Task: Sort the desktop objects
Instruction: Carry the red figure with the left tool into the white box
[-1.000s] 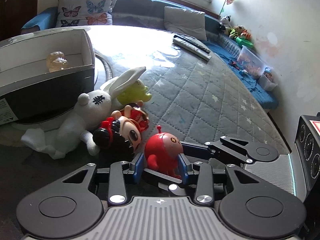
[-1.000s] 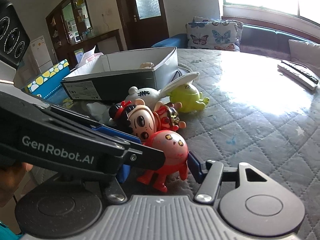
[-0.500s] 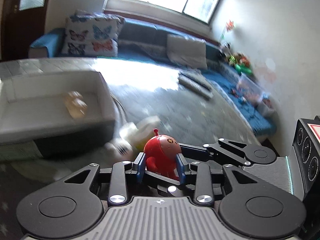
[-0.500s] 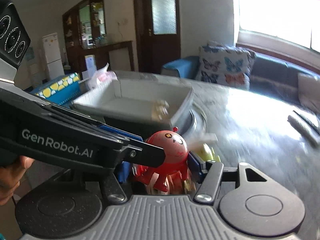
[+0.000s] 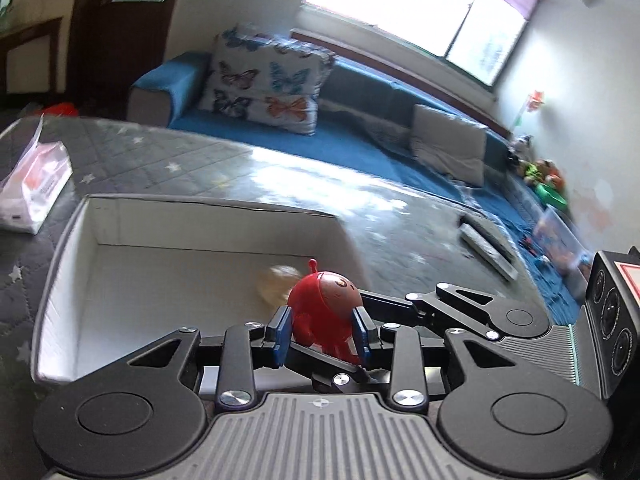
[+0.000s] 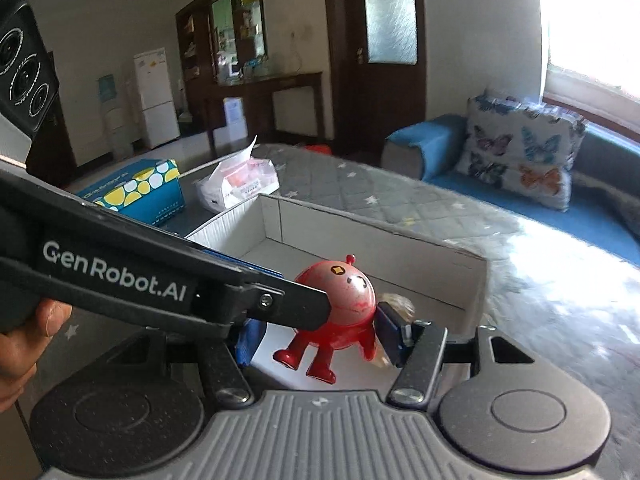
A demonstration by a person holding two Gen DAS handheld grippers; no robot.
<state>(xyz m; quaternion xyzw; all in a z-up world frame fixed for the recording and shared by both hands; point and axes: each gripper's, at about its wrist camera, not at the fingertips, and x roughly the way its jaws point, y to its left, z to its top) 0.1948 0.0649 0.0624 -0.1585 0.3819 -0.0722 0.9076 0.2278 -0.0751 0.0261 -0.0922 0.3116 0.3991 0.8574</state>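
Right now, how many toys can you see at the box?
2. The red figure is held over the box by both grippers; a blurry amber toy lies on its floor. The grippers may hide others.

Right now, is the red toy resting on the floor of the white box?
No, the red toy hangs clamped in the left tool, feet clear above the white box floor.

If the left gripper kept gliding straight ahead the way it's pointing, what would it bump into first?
Probably the blurry amber toy lying inside the white-lined cardboard box, just beyond the red round-headed toy figure that the left gripper holds. Depth is uncertain; it might reach the box floor first.
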